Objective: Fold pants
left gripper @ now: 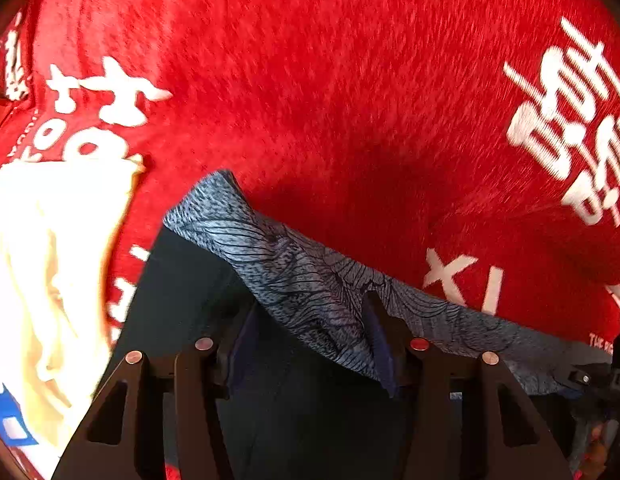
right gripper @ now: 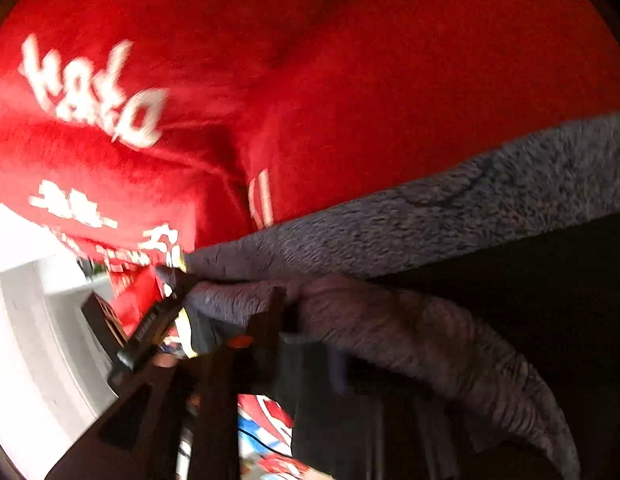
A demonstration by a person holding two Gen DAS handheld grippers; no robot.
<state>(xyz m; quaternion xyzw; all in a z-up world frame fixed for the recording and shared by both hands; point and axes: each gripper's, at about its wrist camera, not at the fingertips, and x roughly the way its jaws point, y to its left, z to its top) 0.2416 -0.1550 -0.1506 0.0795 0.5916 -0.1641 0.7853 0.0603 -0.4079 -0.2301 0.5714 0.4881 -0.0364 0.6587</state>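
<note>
The pants (left gripper: 302,276) are grey-blue with a dark line pattern and a dark navy inner side. In the left wrist view my left gripper (left gripper: 310,340) has the patterned edge bunched between its black fingers (left gripper: 379,320), lifted over the red cloth. In the blurred right wrist view the same edge (right gripper: 449,208) stretches across, and my right gripper (right gripper: 294,320) is shut on a bunched fold of the pants (right gripper: 349,304). The other gripper (right gripper: 150,328) shows at the left, also on the fabric.
A red cloth with white lettering (left gripper: 329,80) fills the background in both views. A cream garment (left gripper: 42,272) lies at the left of the left wrist view. A white and grey surface (right gripper: 26,320) shows at the lower left of the right wrist view.
</note>
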